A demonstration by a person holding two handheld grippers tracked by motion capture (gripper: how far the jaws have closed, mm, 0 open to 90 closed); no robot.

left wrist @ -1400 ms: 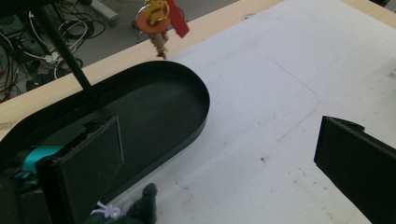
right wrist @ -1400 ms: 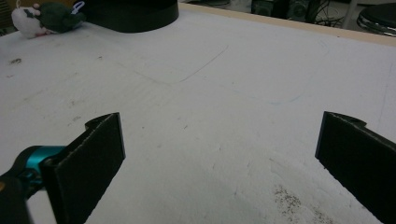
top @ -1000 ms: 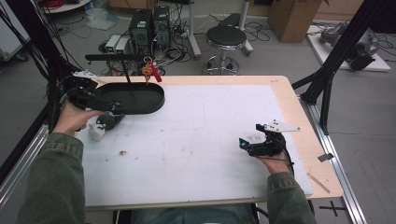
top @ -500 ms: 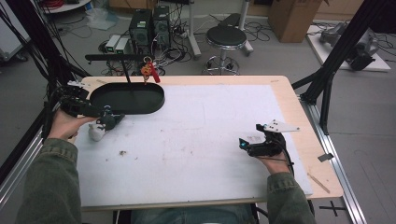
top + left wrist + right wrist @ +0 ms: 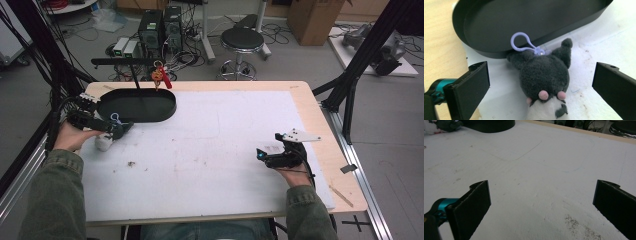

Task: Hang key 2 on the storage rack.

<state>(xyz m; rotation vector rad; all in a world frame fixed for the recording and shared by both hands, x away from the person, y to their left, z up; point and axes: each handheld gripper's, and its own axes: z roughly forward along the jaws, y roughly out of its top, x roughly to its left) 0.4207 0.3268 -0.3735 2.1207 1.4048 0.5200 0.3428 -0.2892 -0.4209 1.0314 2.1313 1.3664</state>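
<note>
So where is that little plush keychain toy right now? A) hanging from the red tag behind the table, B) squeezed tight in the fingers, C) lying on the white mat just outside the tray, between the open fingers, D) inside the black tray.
C: in the left gripper view the plush keychain toy lies on the white mat beside the black tray, with the left gripper open around it.

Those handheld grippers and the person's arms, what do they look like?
Each is a black tool: the left gripper and the right gripper have two flat black jaws and a teal fitting. A grey three-cornered plate tops the right one. Black cables trail. The sleeves are olive green.
</note>
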